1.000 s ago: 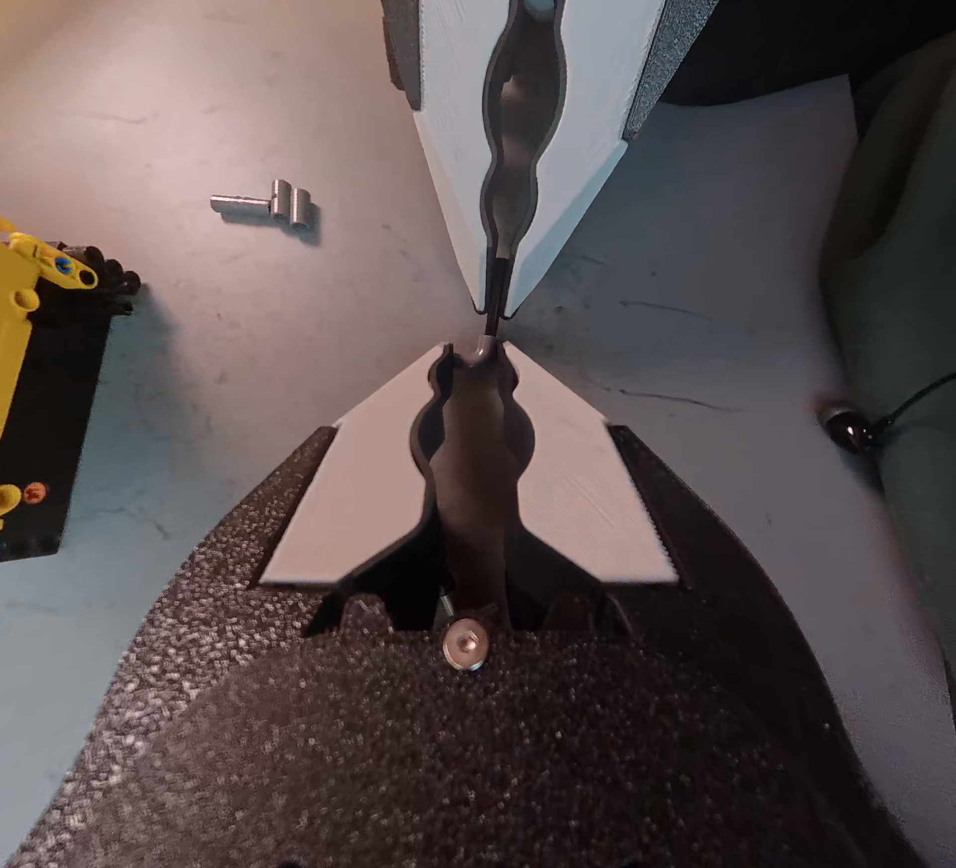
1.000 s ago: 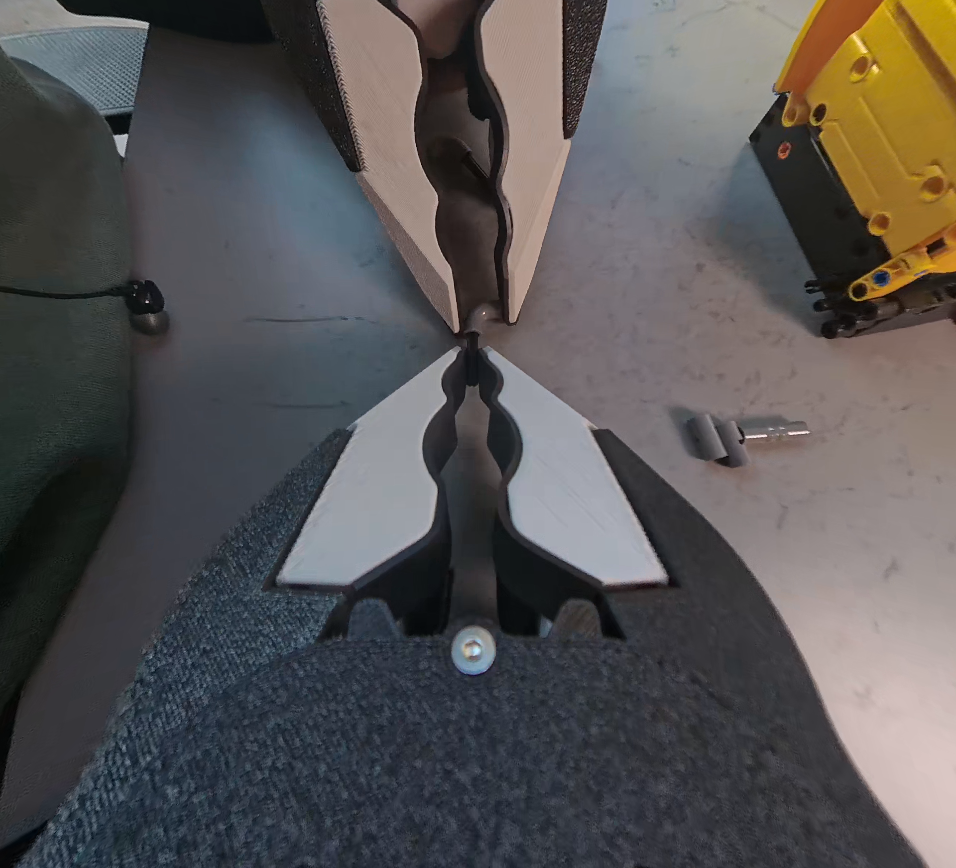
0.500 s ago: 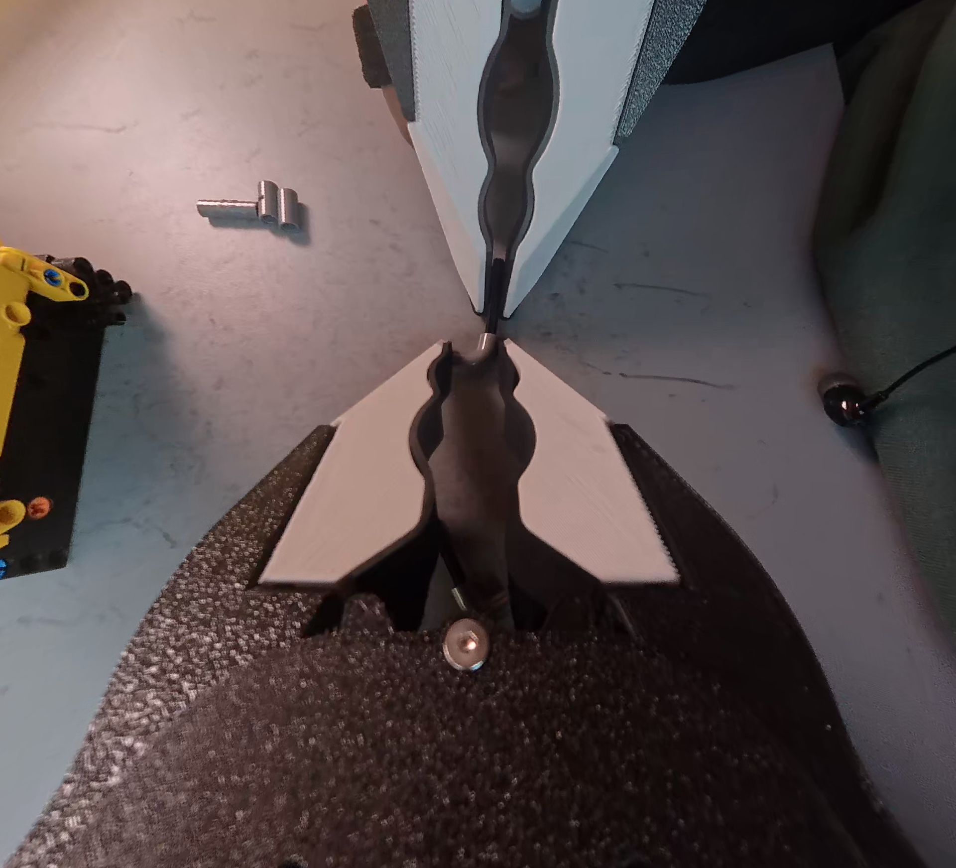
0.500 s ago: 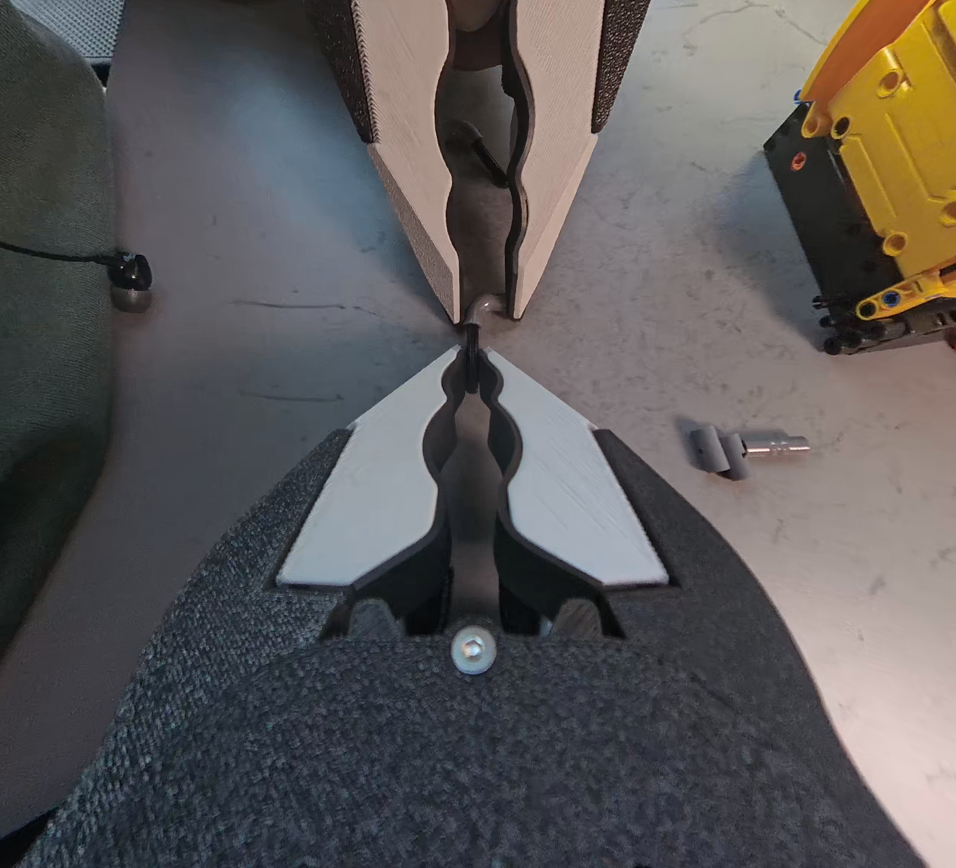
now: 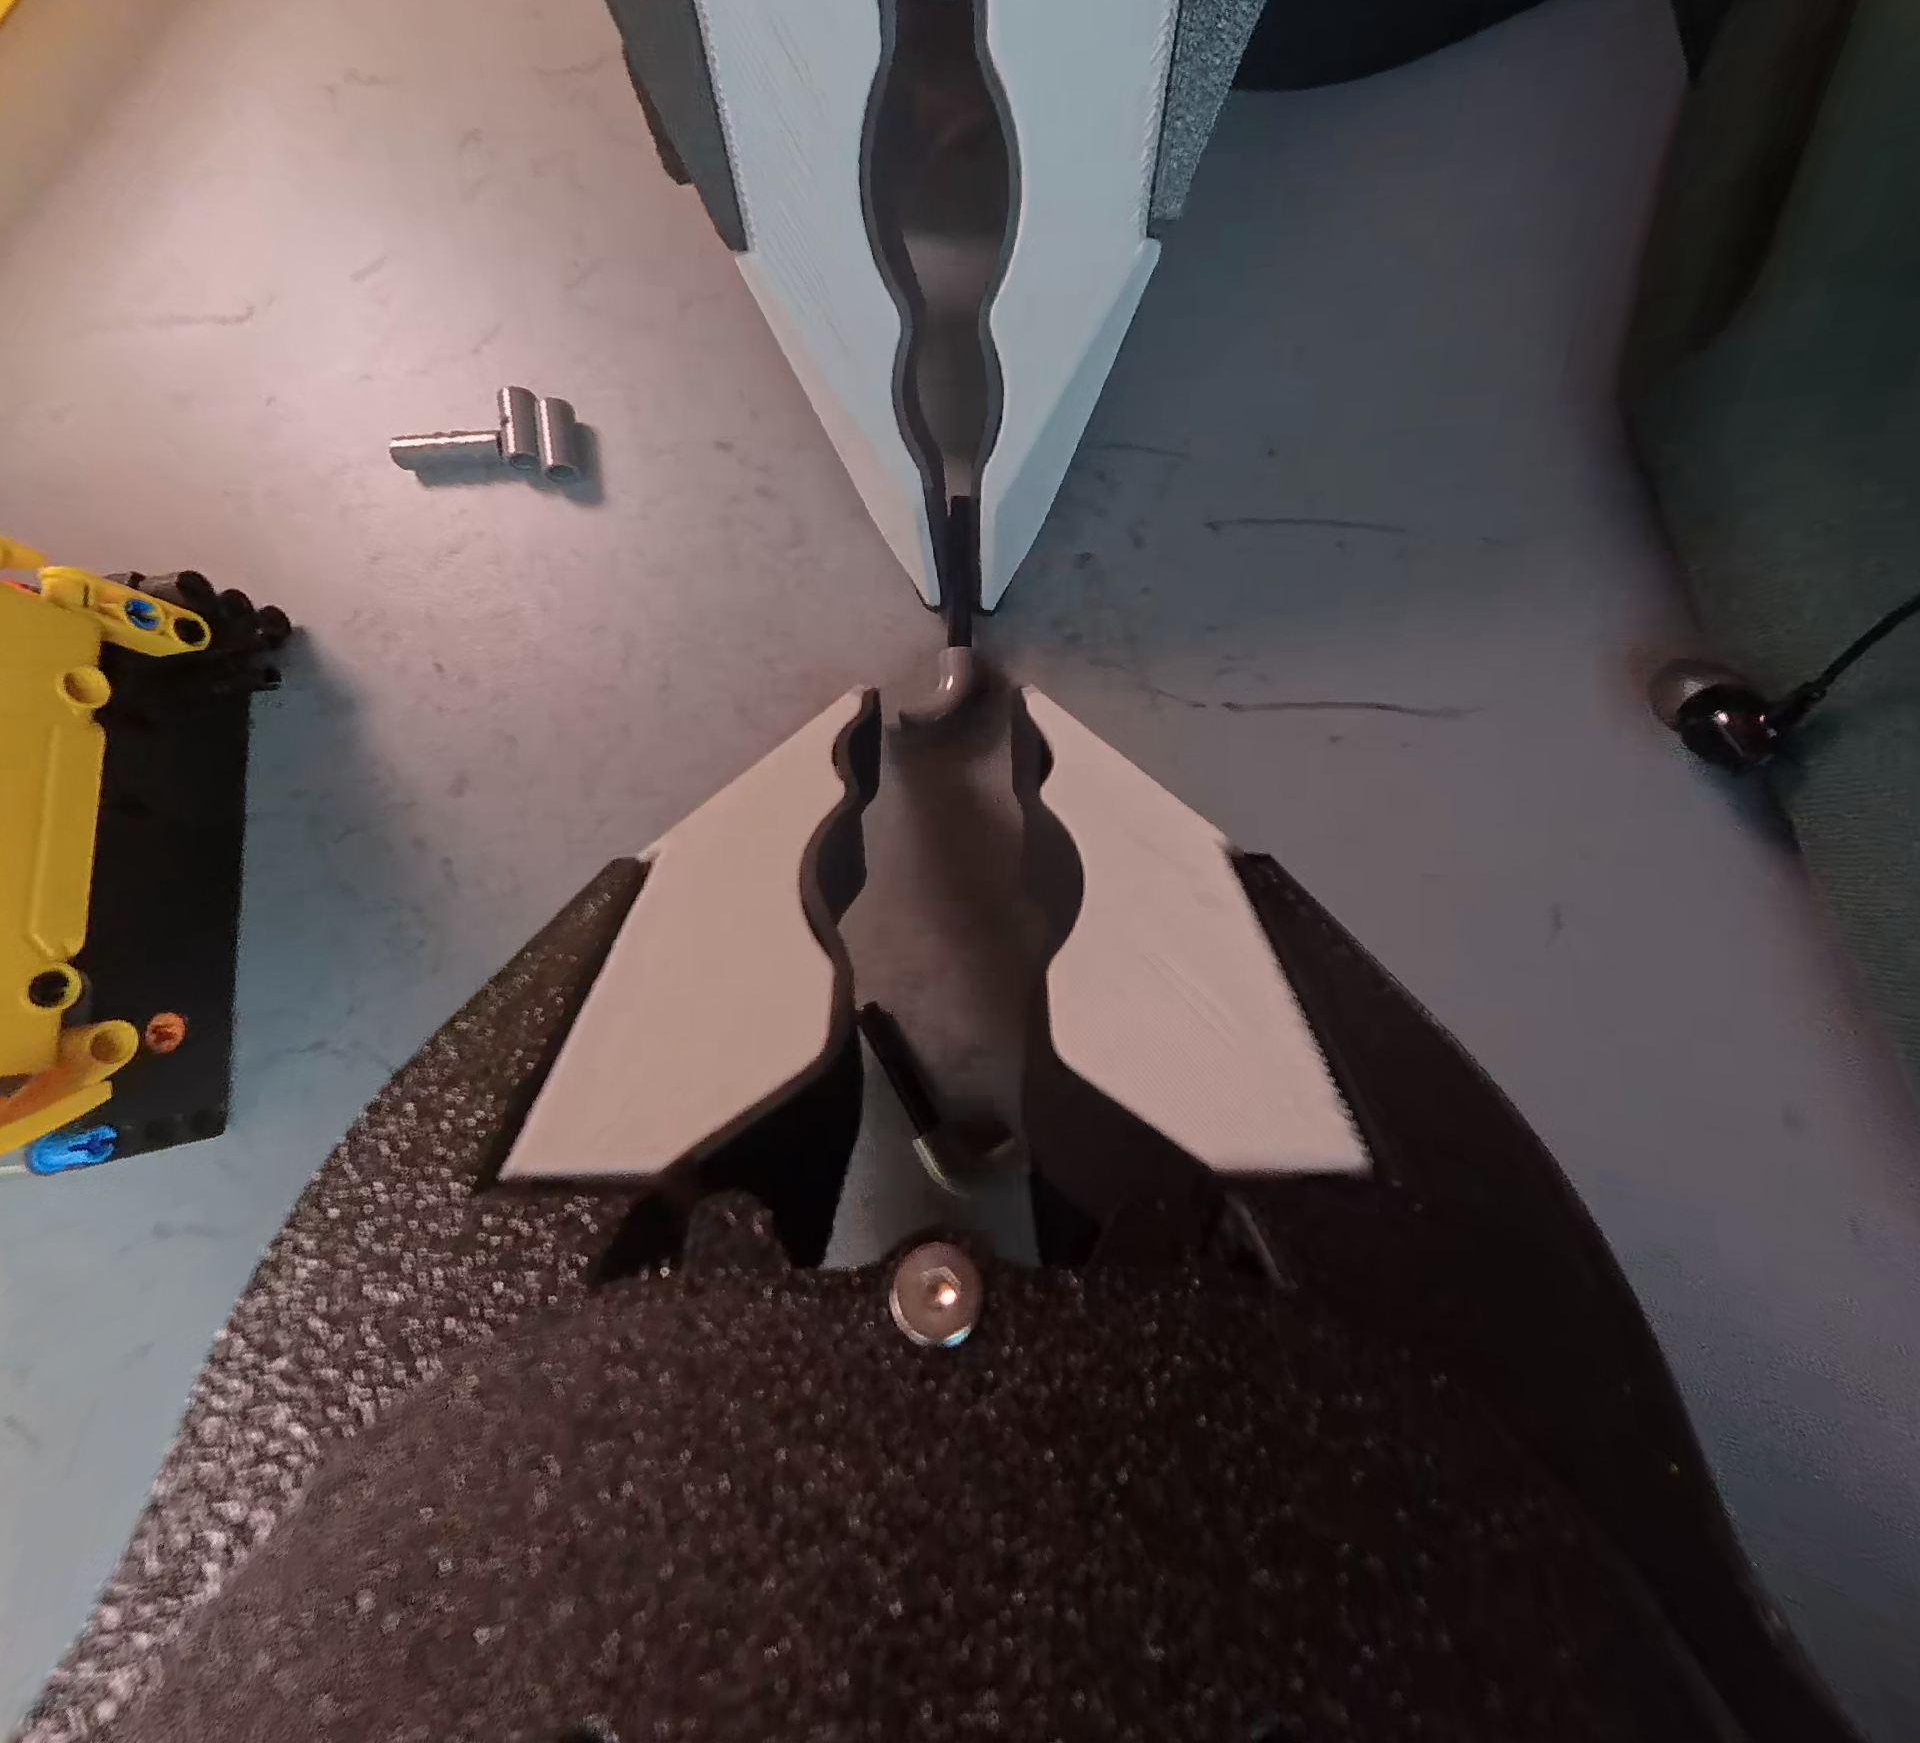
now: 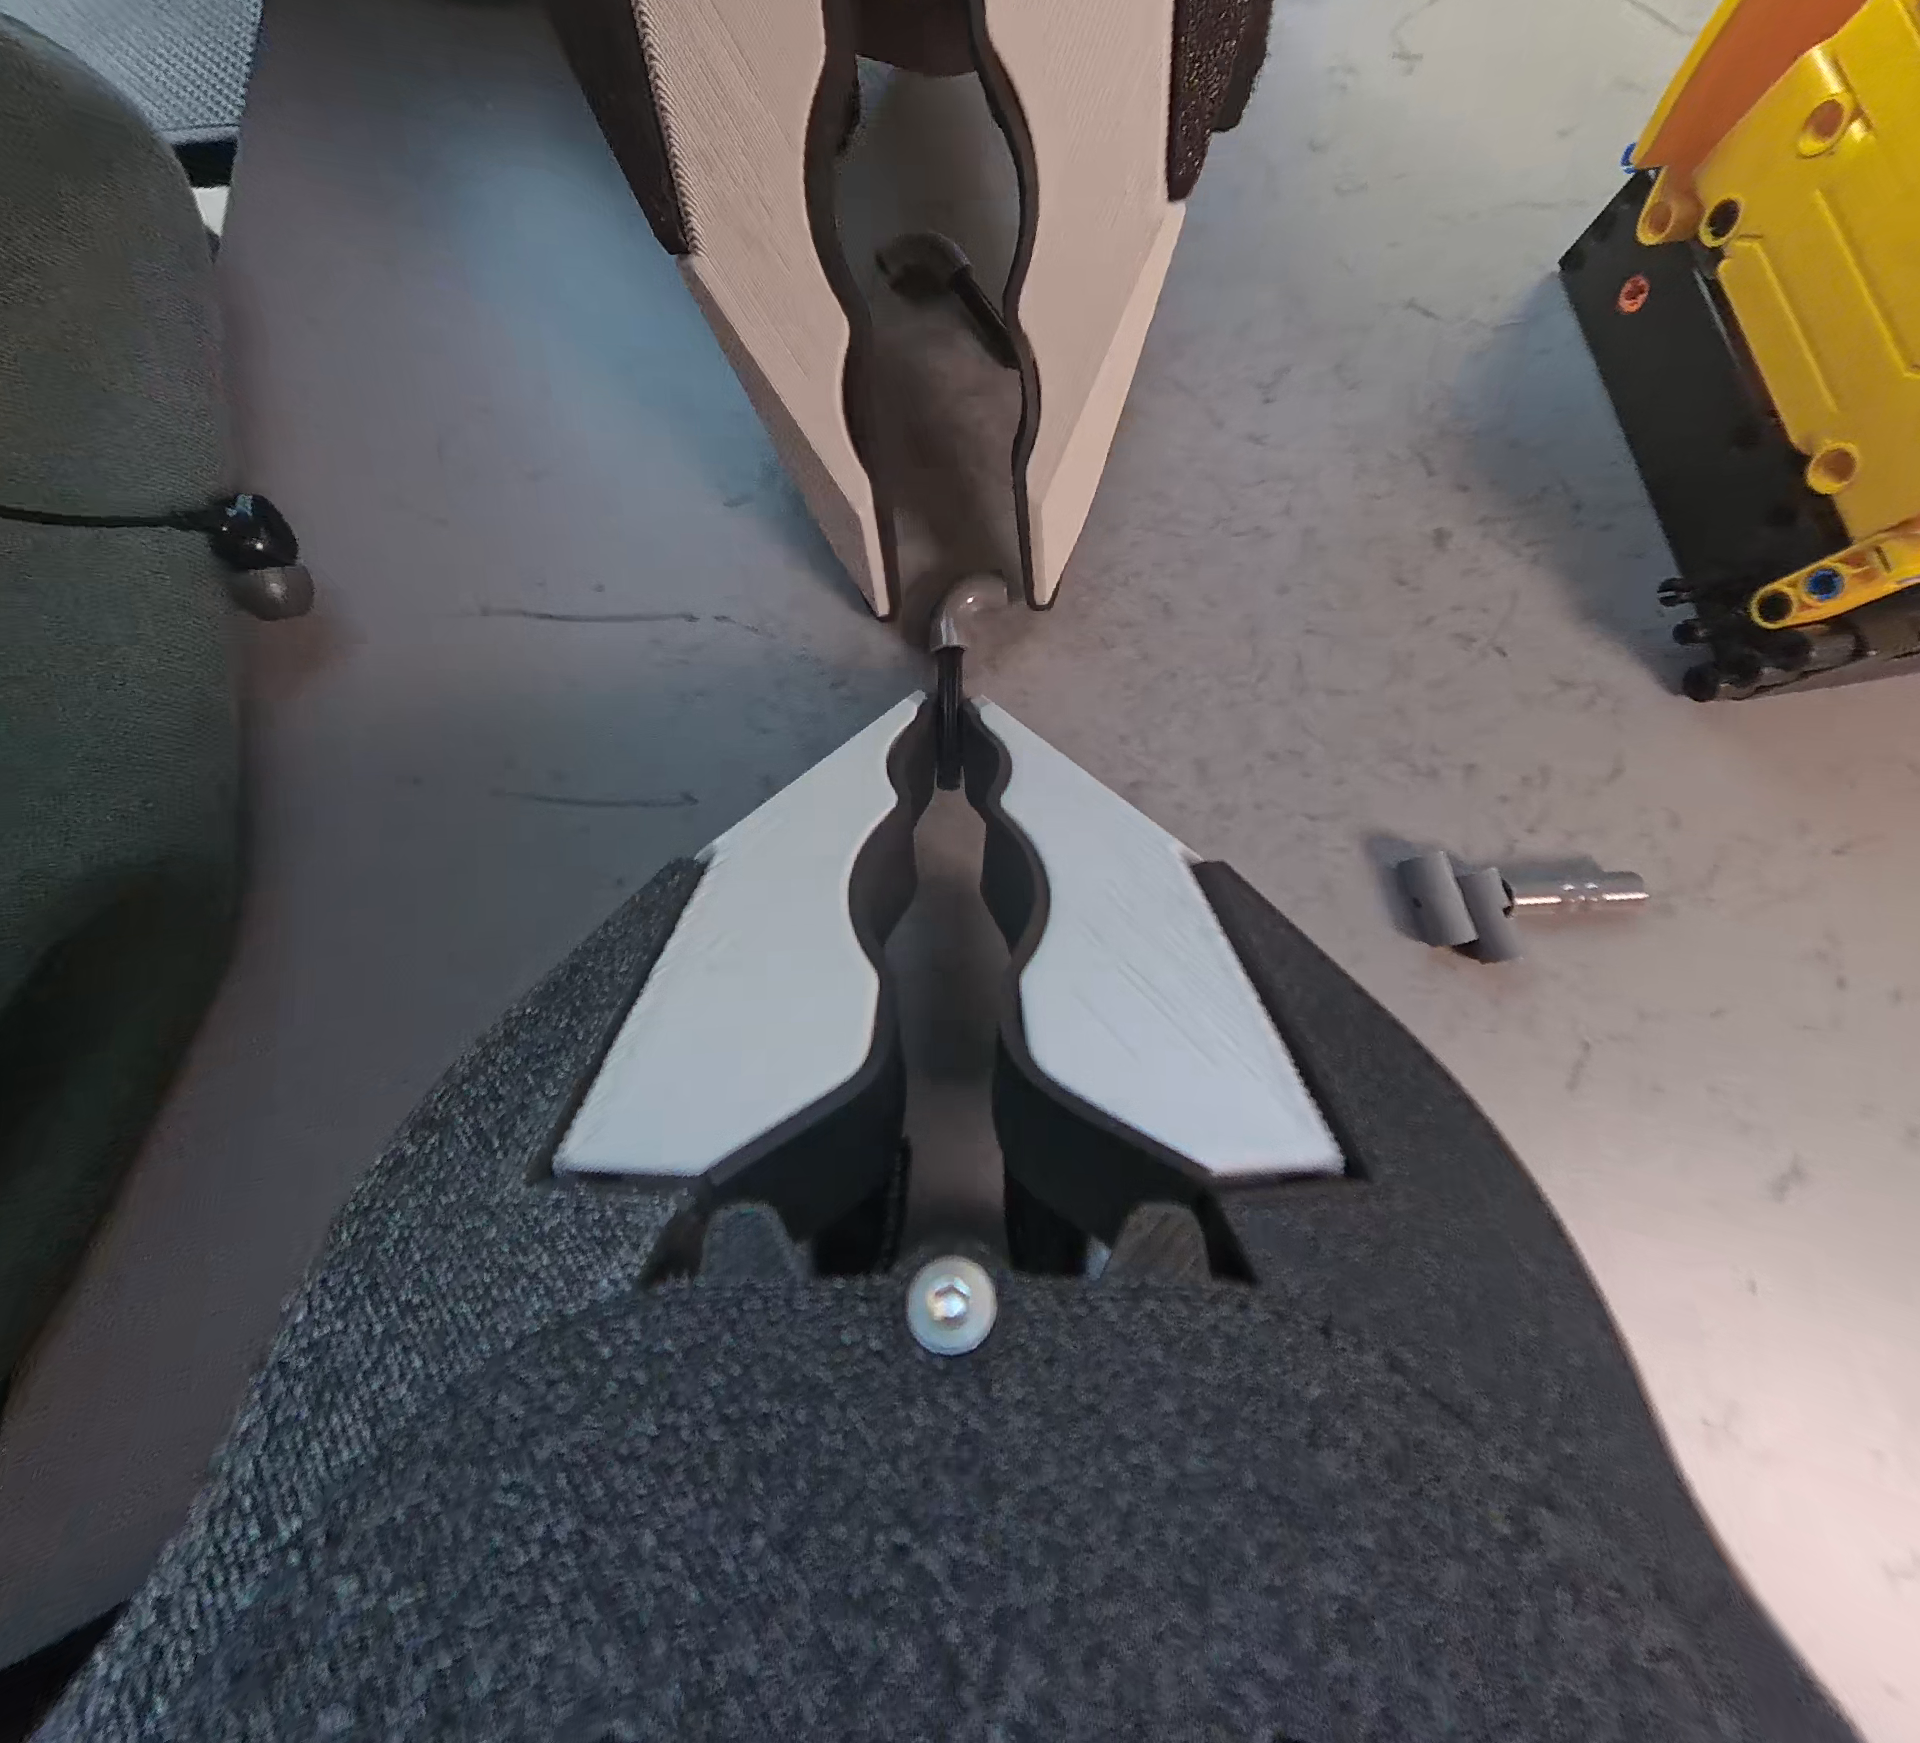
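Observation:
My right gripper [image 6: 948, 701] is shut on a thin black axle [image 6: 948, 737] that points forward. A small grey elbow piece [image 6: 961, 621] sits on the axle's far end. My left gripper [image 5: 945, 696] faces the right one tip to tip. Its jaws stand slightly apart around the grey elbow piece [image 5: 940, 691], with a gap on each side. The right gripper [image 5: 961, 597] shows at the top of the left wrist view, and the left gripper [image 6: 961, 607] at the top of the right wrist view. Both hover just above the grey table [image 5: 1351, 446].
A second black rod with an elbow end [image 6: 935, 270] lies on the table under the left gripper. A grey connector with a metal pin [image 5: 509, 446] lies apart. A yellow and black brick model [image 6: 1818, 291] stands beside it. Dark green fabric with a cord toggle [image 5: 1714, 717] lies opposite. Less than 4 cm separates the two grippers' tips.
My left gripper's jaws have widened and let go of the grey elbow piece, which stays on the black axle. The right gripper keeps its hold.

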Available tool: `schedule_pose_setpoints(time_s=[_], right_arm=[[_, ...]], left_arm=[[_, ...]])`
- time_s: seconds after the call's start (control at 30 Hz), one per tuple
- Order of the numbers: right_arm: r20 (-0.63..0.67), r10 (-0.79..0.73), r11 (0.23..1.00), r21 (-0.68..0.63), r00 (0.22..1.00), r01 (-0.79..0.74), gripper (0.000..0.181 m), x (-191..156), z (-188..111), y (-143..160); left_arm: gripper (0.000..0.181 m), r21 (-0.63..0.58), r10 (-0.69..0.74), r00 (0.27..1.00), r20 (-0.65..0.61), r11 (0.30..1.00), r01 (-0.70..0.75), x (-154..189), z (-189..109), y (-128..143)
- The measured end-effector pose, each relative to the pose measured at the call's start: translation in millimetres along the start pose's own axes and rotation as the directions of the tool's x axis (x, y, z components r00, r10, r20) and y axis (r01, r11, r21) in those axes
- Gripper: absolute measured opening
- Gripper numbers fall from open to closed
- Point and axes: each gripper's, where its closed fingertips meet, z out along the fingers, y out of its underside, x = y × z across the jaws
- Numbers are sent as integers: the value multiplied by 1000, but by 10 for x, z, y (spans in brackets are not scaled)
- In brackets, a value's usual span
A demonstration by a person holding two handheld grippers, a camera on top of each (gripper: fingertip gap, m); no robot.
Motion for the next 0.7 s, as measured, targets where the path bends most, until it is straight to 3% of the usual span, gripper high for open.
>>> schedule_pose_setpoints(time_s=[0.4,0.7], right_arm=[[55,-31,999,-23,998,33,4,-3,1,2],[55,-25,1000,-8,998,25,3,-3,5,-5]], left_arm=[[7,-39,78,997,-16,996,-78,28,27,-9],[7,24,107,994,-38,994,-106,43,22,-8]])
